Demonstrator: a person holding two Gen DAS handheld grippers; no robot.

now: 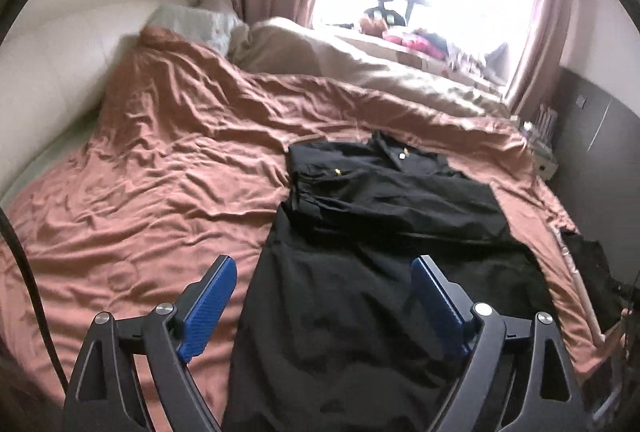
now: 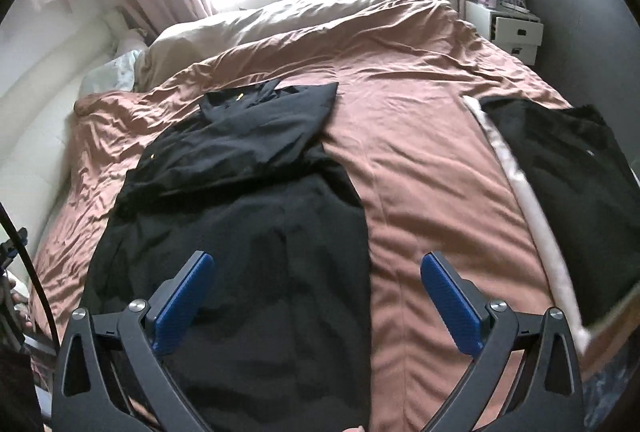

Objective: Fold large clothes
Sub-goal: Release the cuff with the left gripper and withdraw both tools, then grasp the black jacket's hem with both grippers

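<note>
Lengthwise, black garment [image 2: 240,216] on bed [image 2: 420,160], collar toward window.

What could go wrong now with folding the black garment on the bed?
1. The brown cover is wrinkled, so the black garment may crease or slide while it is folded.
2. Both grippers, left and right, are open and hold nothing; a grab might pinch the cover too.

- Bedcover [image 2: 420,120]: brown cloth, slightly glossy, wrinkled.
- Garment [image 2: 248,216]: black matt cloth.
- Pads [image 1: 208,308]: blue ribbed plastic.
- Headboard [image 1: 60,72]: smooth, cream.
</note>
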